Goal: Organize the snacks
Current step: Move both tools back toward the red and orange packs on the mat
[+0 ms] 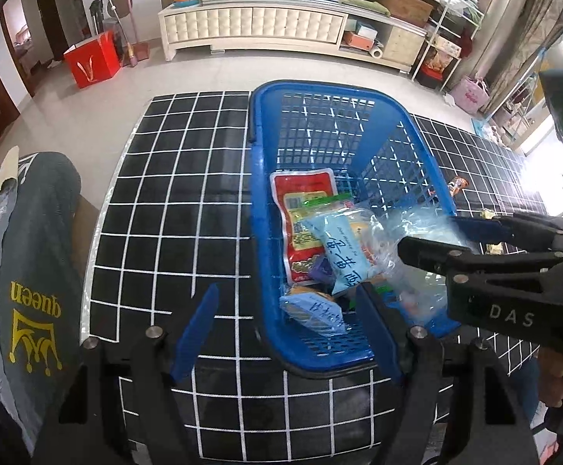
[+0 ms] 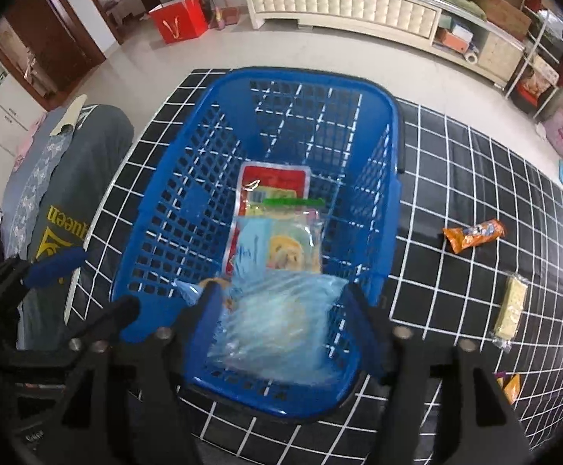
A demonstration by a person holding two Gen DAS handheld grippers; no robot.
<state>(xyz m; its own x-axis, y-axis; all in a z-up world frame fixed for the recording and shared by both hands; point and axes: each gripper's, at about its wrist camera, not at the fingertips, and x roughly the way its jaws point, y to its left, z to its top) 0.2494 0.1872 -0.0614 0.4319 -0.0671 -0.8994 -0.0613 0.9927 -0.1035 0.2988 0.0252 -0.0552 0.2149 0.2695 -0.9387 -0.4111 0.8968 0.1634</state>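
Note:
A blue plastic basket point(image 1: 262, 201) point(image 2: 157, 209) stands on a black tablecloth with a white grid. Inside lie a red packet point(image 1: 304, 209) point(image 2: 273, 180), light blue packets point(image 1: 343, 255) and a clear zip bag of snacks point(image 2: 285, 240). My right gripper point(image 2: 283, 314) point(image 1: 428, 232) hangs open over the basket's near end. A crumpled clear bluish bag point(image 2: 281, 329) lies between its blue pads, resting in the basket. My left gripper point(image 1: 287, 333) point(image 2: 80, 283) is open and straddles the basket's near left rim with nothing gripped.
On the cloth right of the basket lie an orange packet point(image 2: 473, 234) point(image 1: 457, 185), a wrapped cracker pack point(image 2: 510, 310) and another orange packet point(image 2: 512, 385) near the edge. A chair draped with a grey "queen" garment point(image 1: 37, 271) point(image 2: 68, 193) stands at the table's left.

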